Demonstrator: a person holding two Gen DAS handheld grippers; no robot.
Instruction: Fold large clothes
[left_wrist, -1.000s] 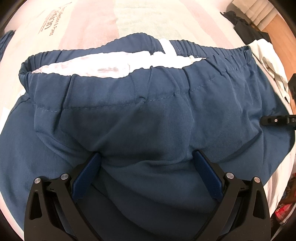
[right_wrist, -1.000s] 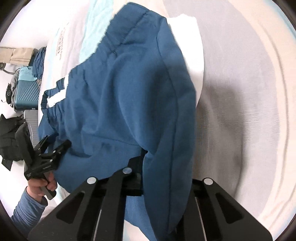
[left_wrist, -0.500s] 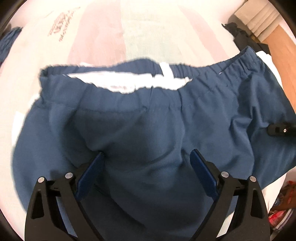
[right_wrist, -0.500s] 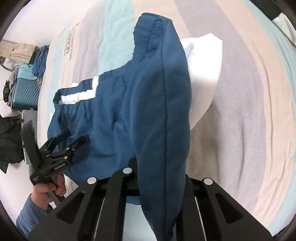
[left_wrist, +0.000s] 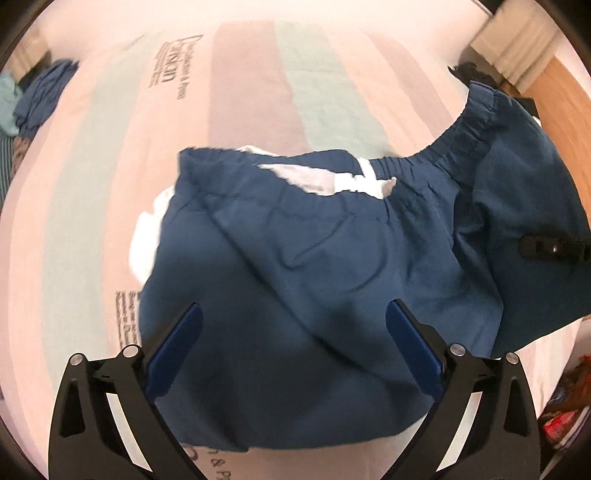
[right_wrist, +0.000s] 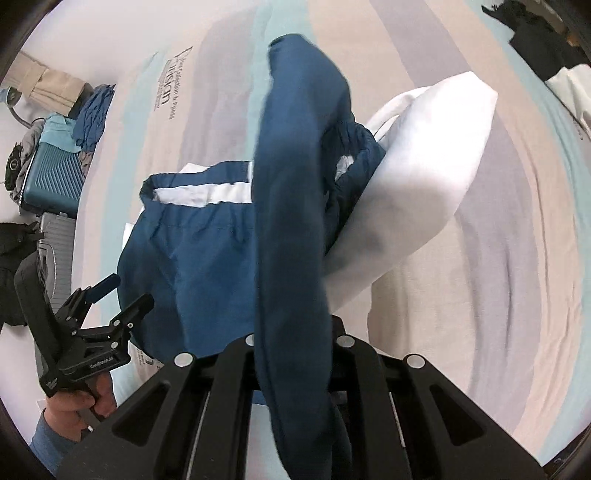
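Note:
Navy blue shorts with an elastic waistband and white lining lie on a striped bedspread. My left gripper is open, its blue-padded fingers spread just above the shorts' near edge, holding nothing. It also shows at the lower left of the right wrist view. My right gripper is shut on a fold of the shorts and holds that side lifted off the bed. A white lining or pocket hangs out beside the lifted fold. The right fingertips are hidden by cloth.
A teal suitcase with clothes piled on it stands beyond the bed's far left. Dark and white garments lie at the far right edge. A wooden floor shows past the bed.
My right gripper has lifted its side of the shorts higher and swung it over toward the left. My left gripper has drawn back from the cloth, so more bedspread shows.

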